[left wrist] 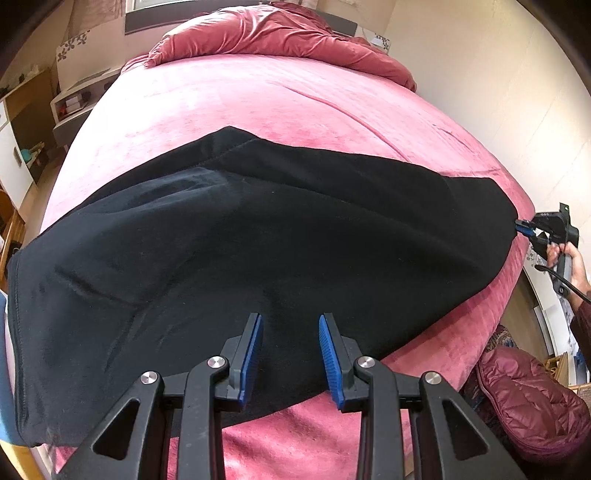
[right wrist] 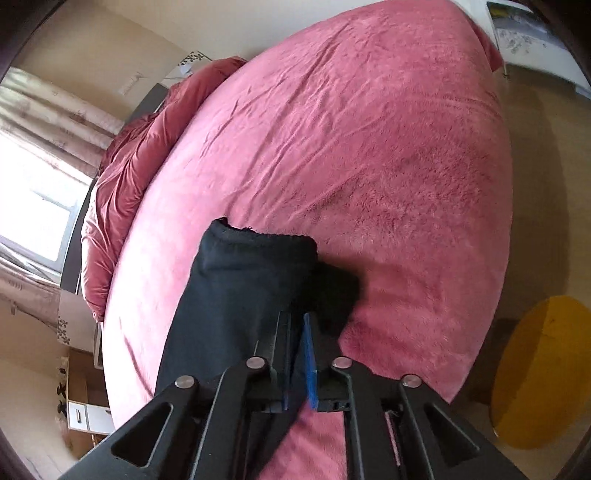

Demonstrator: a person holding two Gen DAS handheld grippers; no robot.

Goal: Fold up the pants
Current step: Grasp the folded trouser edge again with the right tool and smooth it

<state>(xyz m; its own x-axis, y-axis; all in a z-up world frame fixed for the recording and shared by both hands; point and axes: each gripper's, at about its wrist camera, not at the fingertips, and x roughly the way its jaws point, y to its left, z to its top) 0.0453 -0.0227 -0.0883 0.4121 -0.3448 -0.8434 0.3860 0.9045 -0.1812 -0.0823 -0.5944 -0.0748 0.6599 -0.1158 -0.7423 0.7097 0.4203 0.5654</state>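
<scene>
Black pants (left wrist: 240, 236) lie spread across the near part of a pink bed (left wrist: 258, 96), waistband at the left, leg ends at the right. My left gripper (left wrist: 291, 325) is open and empty, hovering over the pants' near edge. My right gripper (right wrist: 297, 321) is shut on the pants' leg end (right wrist: 243, 280), whose cuff lies just ahead of its fingers. It also shows in the left wrist view (left wrist: 522, 224) at the bed's right edge, pinching the leg tip.
A rumpled red duvet (left wrist: 280, 33) lies at the head of the bed. A maroon puffy jacket (left wrist: 532, 402) lies on the floor at right. A yellow round rug (right wrist: 546, 369) lies on the floor. Shelves (left wrist: 70, 107) stand left of the bed.
</scene>
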